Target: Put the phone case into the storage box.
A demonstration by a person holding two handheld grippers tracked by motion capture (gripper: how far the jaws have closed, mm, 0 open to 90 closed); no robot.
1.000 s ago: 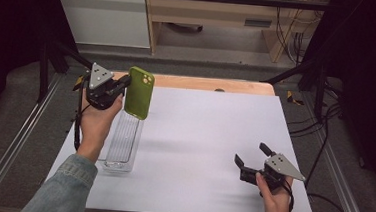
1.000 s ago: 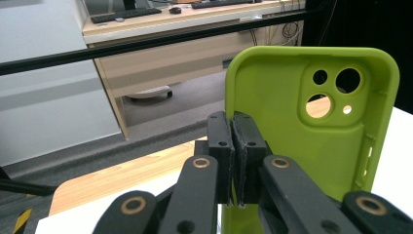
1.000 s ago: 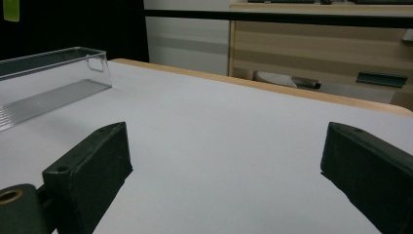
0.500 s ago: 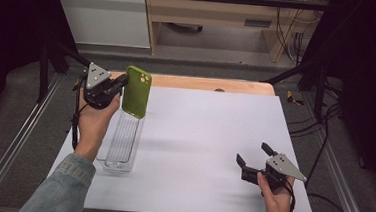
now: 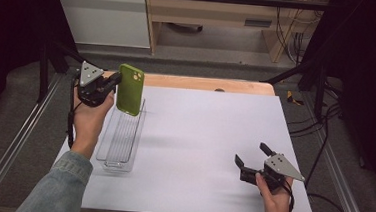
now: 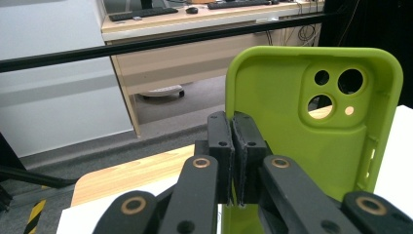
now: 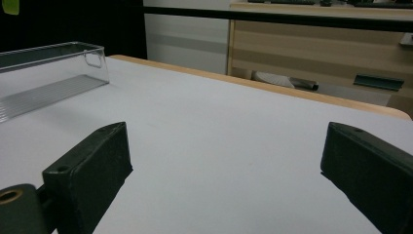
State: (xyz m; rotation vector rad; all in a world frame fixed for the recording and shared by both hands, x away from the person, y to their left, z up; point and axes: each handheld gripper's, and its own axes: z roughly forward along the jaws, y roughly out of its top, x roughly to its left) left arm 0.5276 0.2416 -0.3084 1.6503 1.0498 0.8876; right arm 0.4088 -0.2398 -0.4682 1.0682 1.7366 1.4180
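Phone case (image 5: 129, 89): green, held upright above the far end of the clear tray, its edge pinched by the left claw.
Left claw (image 5: 113, 83): closed on the phone case's edge, raised off the tabletop.
Clear tray (image 5: 106, 153): set lengthwise on the tabletop's left side.
Right claw (image 5: 253, 154): jaws spread wide, nothing gripped, low over the tabletop (image 5: 199, 137) near the right front corner.

Left gripper (image 5: 111, 83) swings the green phone case (image 5: 129, 89) back over the far end of the clear tray (image 5: 118, 141), a touch further from the person
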